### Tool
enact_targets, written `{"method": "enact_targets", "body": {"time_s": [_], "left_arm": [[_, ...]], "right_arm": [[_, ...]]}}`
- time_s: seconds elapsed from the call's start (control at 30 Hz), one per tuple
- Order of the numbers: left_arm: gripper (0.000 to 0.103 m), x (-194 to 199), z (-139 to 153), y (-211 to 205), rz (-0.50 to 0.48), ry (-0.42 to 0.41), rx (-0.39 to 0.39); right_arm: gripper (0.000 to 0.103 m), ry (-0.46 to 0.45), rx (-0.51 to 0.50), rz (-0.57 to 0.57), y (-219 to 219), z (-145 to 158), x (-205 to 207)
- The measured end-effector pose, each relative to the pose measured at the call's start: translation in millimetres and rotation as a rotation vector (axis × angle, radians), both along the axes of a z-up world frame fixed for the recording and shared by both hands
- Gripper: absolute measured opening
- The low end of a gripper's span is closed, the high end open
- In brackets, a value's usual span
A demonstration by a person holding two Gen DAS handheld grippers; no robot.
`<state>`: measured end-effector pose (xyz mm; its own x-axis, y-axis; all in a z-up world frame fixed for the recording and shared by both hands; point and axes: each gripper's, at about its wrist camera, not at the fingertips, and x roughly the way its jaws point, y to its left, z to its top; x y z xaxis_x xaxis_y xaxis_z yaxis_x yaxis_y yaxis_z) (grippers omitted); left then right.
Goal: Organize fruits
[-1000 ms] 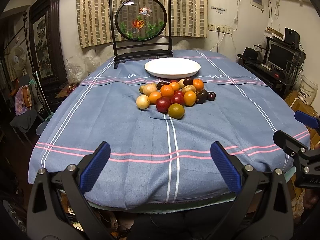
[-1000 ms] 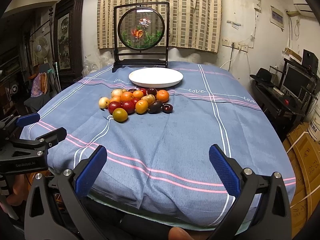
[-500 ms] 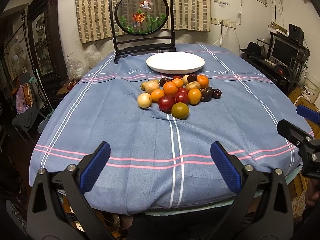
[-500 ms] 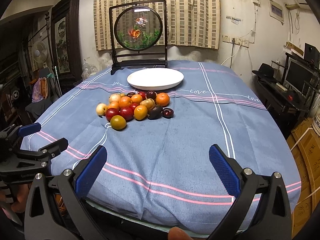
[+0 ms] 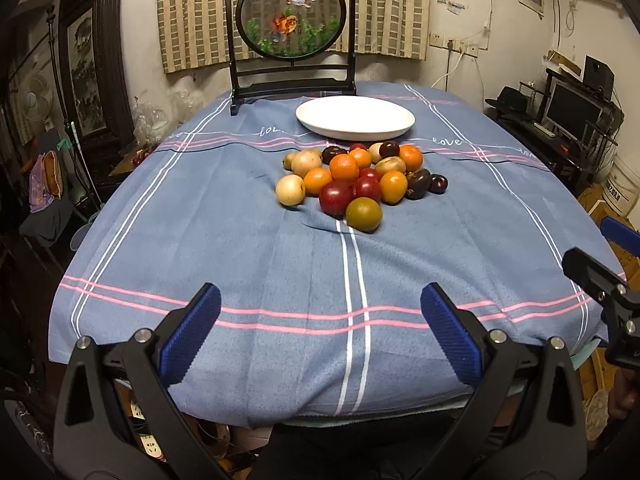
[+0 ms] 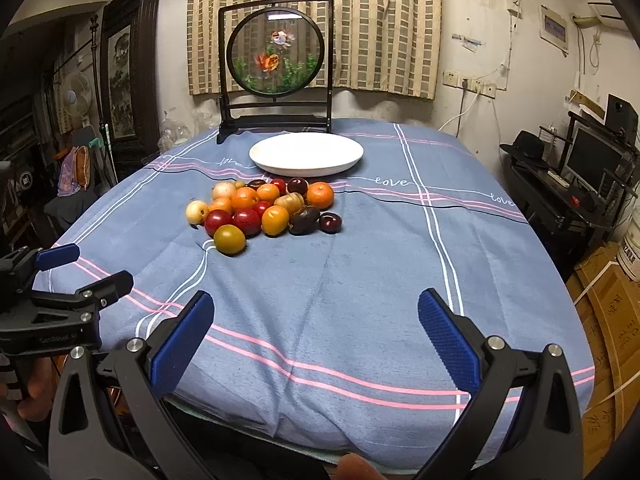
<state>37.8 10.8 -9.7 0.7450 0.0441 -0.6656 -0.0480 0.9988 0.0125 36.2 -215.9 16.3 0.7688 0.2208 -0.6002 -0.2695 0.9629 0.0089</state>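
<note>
A pile of small fruits, orange, red, dark purple, pale yellow and olive, lies on the blue tablecloth mid-table; it also shows in the right wrist view. An empty white plate sits just behind the pile, and shows in the right wrist view too. My left gripper is open and empty over the table's near edge. My right gripper is open and empty, to the right of the left one. Each gripper shows at the other view's edge.
A round goldfish screen in a black frame stands behind the plate. A desk with a monitor stands right of the table, cardboard boxes lie on the floor, and a fan and chair are to the left.
Both grippers have moved forward and a little higher toward the fruit pile, which looks larger now. Jaws stay open. Fruits and plate have not moved.
</note>
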Motion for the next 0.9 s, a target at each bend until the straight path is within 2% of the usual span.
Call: {"method": "enact_targets", "body": {"time_s": [0.37, 0.77, 0.9], "left_arm": [[0.101, 15, -1, -6, -0.043, -0.015, 0.004], [0.101, 37, 6, -8, -0.114, -0.039, 0.008], [0.101, 53, 2, -7, -0.133, -0.024, 0.004]], "right_arm": [[0.102, 0.009, -0.024, 0.007, 0, -8, 14], [0.102, 0.048, -0.013, -0.006, -2, -10, 49], [0.102, 0.075, -0.011, -0.011, 0, -15, 66]]}}
